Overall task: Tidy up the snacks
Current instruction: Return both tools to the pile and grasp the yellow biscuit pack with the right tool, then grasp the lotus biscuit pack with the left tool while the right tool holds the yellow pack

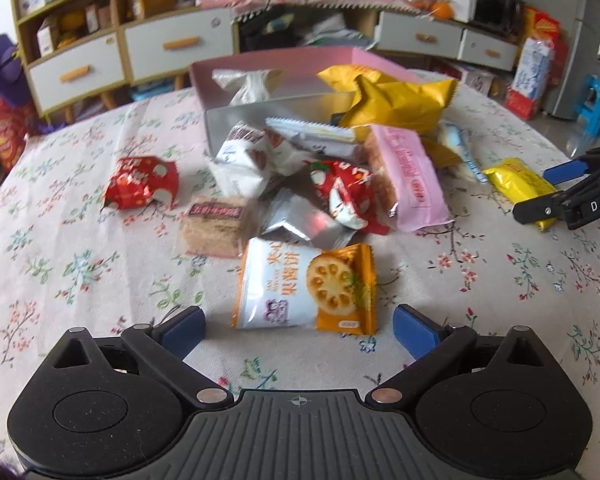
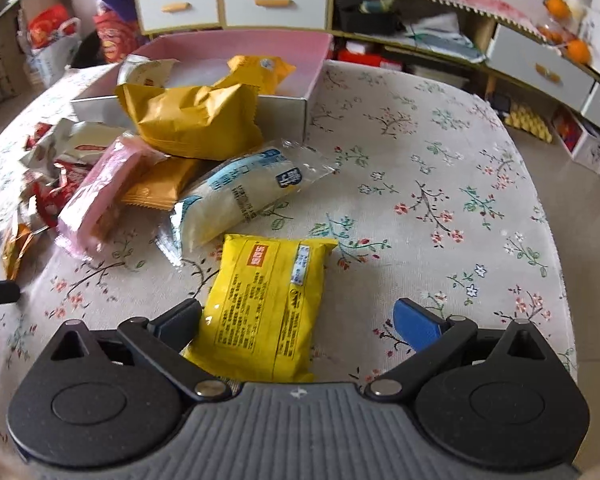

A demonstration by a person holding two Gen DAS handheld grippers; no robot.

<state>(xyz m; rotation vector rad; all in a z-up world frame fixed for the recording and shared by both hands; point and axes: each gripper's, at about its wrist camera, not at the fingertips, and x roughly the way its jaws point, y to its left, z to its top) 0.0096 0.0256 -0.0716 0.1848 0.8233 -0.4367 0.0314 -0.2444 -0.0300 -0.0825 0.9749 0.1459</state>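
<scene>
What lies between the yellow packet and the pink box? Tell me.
In the right wrist view, a clear white-and-blue packet lies between the yellow packet and the pink box.

We see soft, even daylight with faint shadows; glare sits on the silver wrapper (image 1: 300, 220) and the box's (image 2: 284, 114) metallic wall, motion blur softens the far snacks, and fisheye bending darkens both views' corners
</scene>
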